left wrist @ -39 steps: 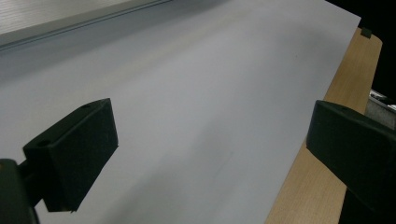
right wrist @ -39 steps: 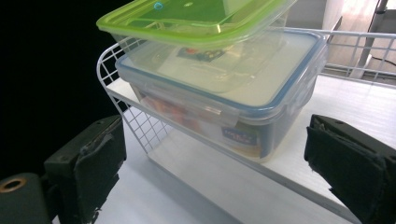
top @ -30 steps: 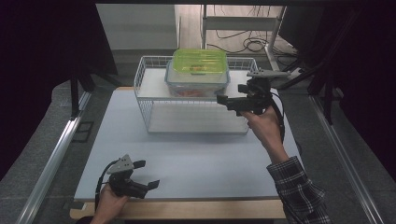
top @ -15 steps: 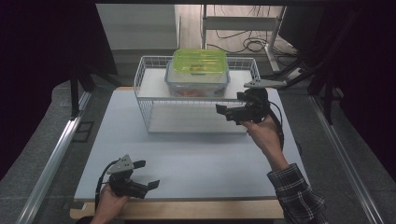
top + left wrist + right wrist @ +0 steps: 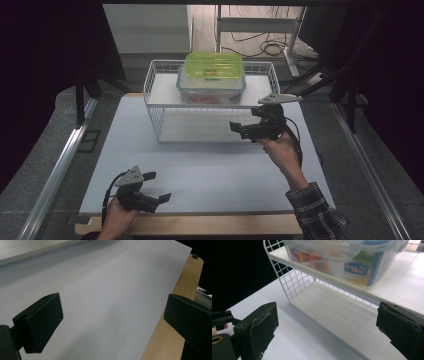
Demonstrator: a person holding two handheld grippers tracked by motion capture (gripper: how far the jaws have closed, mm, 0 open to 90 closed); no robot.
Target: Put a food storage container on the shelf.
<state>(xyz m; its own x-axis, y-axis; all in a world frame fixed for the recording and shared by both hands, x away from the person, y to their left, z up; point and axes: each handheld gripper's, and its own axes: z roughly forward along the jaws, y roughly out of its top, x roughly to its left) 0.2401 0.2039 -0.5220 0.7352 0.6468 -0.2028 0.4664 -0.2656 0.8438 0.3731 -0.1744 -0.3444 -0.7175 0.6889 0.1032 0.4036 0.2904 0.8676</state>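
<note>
A white wire rack [image 5: 154,116] with two shelves stands at the back of the white mat [image 5: 210,170]. On its upper shelf sits a clear food box [image 5: 210,91] with a green-lidded box [image 5: 214,64] stacked on it. My right gripper [image 5: 244,123] hangs open just in front of the rack's right end, jaws pointing left. In the right gripper view the gripper [image 5: 327,332] faces the rack's lower shelf [image 5: 337,312], with the clear box [image 5: 352,265] above. My left gripper [image 5: 159,186] rests open near the mat's front left. In its own view the left gripper [image 5: 112,317] holds nothing.
A wooden strip [image 5: 172,315] borders the mat's front edge. A metal rail [image 5: 60,165] runs along the table's left side. Cables and a metal frame [image 5: 260,30] lie on the floor behind the rack. Dark curtains close in both sides.
My right gripper has come down and back toward the person, from the upper shelf's height to the front of the lower shelf. The left gripper has stayed put.
</note>
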